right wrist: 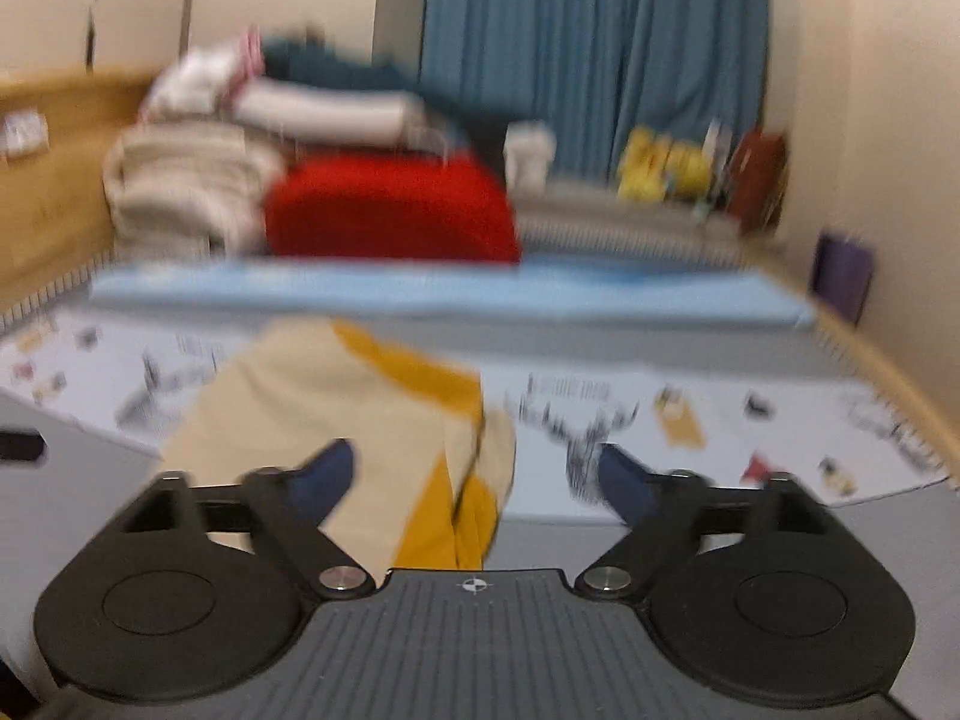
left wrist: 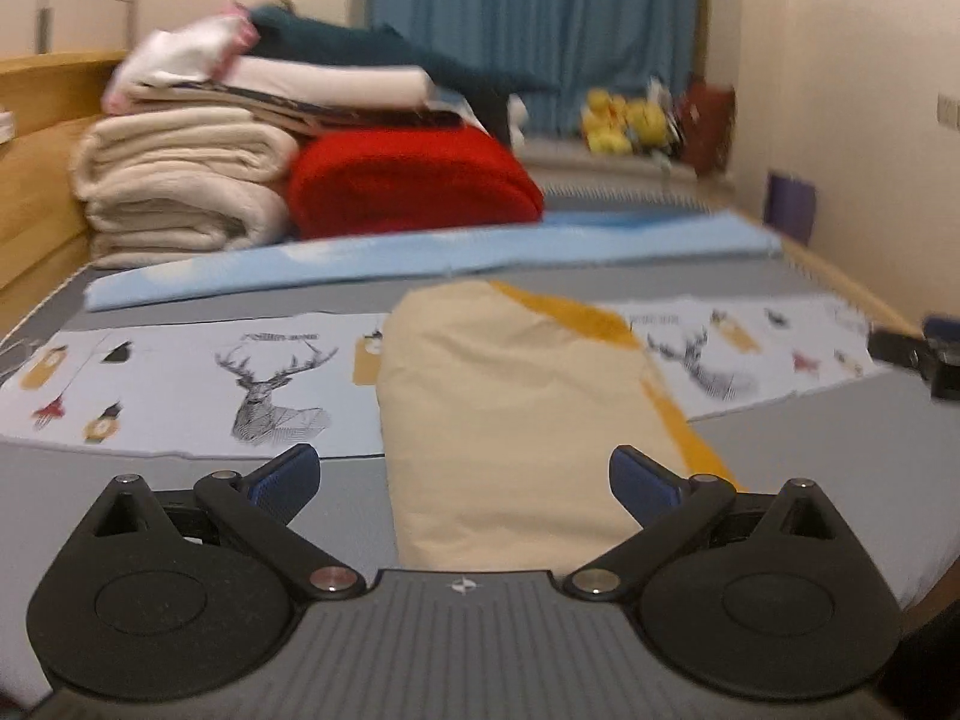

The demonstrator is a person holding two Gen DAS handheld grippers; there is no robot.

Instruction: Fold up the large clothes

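A cream garment with mustard-yellow trim (left wrist: 510, 420) lies folded lengthwise on the bed, over a white sheet printed with deer heads (left wrist: 264, 384). My left gripper (left wrist: 465, 480) hovers above its near end, jaws wide open, nothing between the blue pads. In the blurred right wrist view the same garment (right wrist: 336, 420) lies left of centre with its yellow part bunched at the near end. My right gripper (right wrist: 474, 486) stands open above that end and holds nothing. The other gripper (left wrist: 912, 354) shows as a dark shape at the right edge of the left wrist view.
A light blue cloth (left wrist: 420, 252) stretches across the bed behind the printed sheet. Folded cream blankets (left wrist: 180, 186), a red blanket (left wrist: 414, 180) and stacked clothes sit at the back left. A wooden headboard (left wrist: 36, 138) lines the left, a wall the right, blue curtains (left wrist: 534, 24) behind.
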